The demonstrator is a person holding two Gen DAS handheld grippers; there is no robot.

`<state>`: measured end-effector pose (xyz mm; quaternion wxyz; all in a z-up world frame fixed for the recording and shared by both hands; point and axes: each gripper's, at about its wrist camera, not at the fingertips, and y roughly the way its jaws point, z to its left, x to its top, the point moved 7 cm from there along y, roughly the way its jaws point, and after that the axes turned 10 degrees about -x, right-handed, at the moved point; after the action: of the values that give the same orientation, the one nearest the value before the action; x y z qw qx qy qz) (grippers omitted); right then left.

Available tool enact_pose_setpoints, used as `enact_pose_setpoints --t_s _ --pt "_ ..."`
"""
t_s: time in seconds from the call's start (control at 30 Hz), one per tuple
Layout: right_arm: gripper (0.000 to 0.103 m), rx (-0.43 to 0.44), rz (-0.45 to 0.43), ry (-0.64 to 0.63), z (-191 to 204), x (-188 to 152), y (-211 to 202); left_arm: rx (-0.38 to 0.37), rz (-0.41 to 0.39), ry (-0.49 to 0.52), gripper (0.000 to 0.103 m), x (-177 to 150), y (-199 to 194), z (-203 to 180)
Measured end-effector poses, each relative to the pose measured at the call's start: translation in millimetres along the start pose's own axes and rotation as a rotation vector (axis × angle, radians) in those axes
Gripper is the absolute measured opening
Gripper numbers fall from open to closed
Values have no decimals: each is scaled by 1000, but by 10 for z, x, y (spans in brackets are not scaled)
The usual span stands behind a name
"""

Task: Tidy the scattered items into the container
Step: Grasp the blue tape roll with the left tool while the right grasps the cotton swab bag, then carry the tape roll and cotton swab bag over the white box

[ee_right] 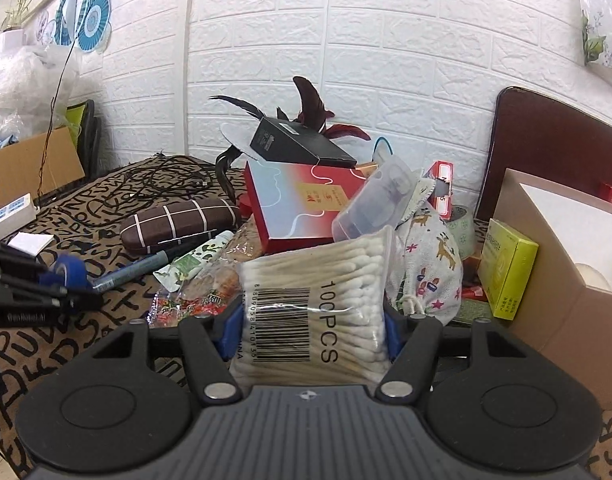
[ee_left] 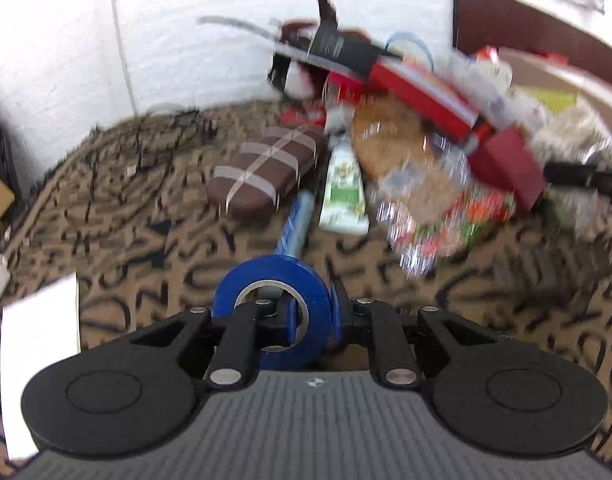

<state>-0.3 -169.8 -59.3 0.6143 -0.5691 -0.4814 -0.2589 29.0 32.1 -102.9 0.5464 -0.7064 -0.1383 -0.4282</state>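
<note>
My left gripper (ee_left: 312,312) is shut on a blue tape roll (ee_left: 271,312); one finger passes through its hole. It also shows at the left of the right wrist view (ee_right: 67,272). My right gripper (ee_right: 310,320) is shut on a clear bag of cotton swabs (ee_right: 314,308) marked 100PCS, held above the patterned cloth. The cardboard box container (ee_right: 566,292) stands at the right, with a yellow-green carton (ee_right: 506,268) leaning on its wall. A cluttered pile lies ahead: brown checked case (ee_right: 177,220), blue marker (ee_right: 133,268), green-white tube (ee_left: 344,188), red box (ee_right: 301,208), black box (ee_right: 301,144).
A deer-print cloth pouch (ee_right: 430,264) and a snack packet (ee_right: 193,300) lie just past the swab bag. Black cables (ee_right: 165,176) sprawl at the back left. A white brick wall (ee_right: 346,40) backs the table. White paper (ee_left: 37,360) lies at the left.
</note>
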Motion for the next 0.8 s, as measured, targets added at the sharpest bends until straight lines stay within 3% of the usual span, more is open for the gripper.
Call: enact_pose_setpoints --t_s 0.13,0.43,0.8 --pt "64 -2 -6 -1 2 19 -19 13 -28 19 17 -11 -91 3" --pt "64 -1 -34 -8 5 118 -109 -22 -131 38 17 366 -267 -208" --pt "63 -39 -80 -1 -209 298 -243 -41 -150 43 17 756 -156 -623"
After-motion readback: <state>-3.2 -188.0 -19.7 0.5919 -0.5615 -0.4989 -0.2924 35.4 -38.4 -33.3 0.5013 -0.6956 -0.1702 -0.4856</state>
